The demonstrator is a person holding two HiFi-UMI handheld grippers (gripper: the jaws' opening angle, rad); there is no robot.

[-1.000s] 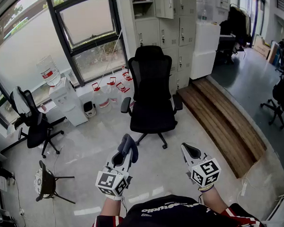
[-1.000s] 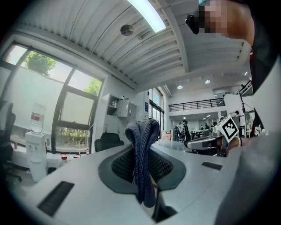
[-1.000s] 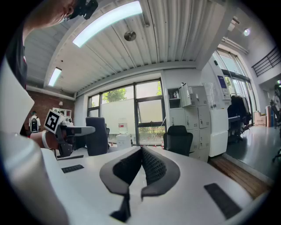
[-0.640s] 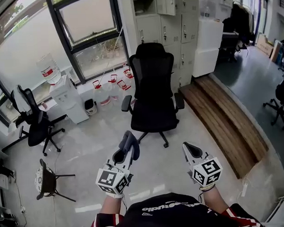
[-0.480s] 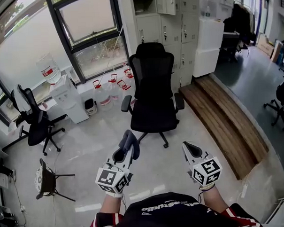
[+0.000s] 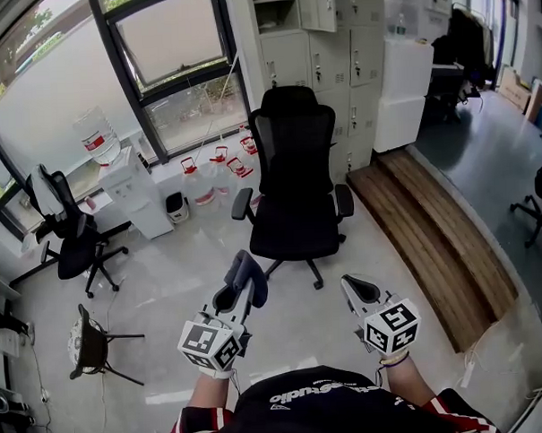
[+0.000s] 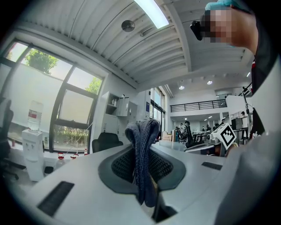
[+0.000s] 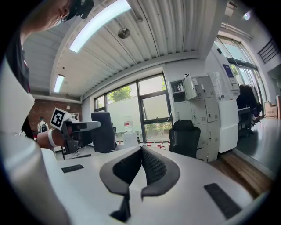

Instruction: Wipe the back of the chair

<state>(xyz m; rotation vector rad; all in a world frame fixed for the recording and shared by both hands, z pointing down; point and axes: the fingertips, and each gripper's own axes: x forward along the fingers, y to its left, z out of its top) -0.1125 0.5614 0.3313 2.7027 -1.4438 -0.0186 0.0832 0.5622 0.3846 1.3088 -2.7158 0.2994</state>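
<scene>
Gripping a folded dark grey cloth (image 7: 142,154) between clenched jaws, the left gripper (image 6: 239,289) hangs well short of the black mesh office chair (image 6: 293,165); the right gripper (image 6: 351,289) is pressed closed, empty. Wiping pressure may roll the castored chair back toward the water jugs (image 6: 198,186) and grey lockers (image 6: 336,56); nothing blocks the approach
</scene>
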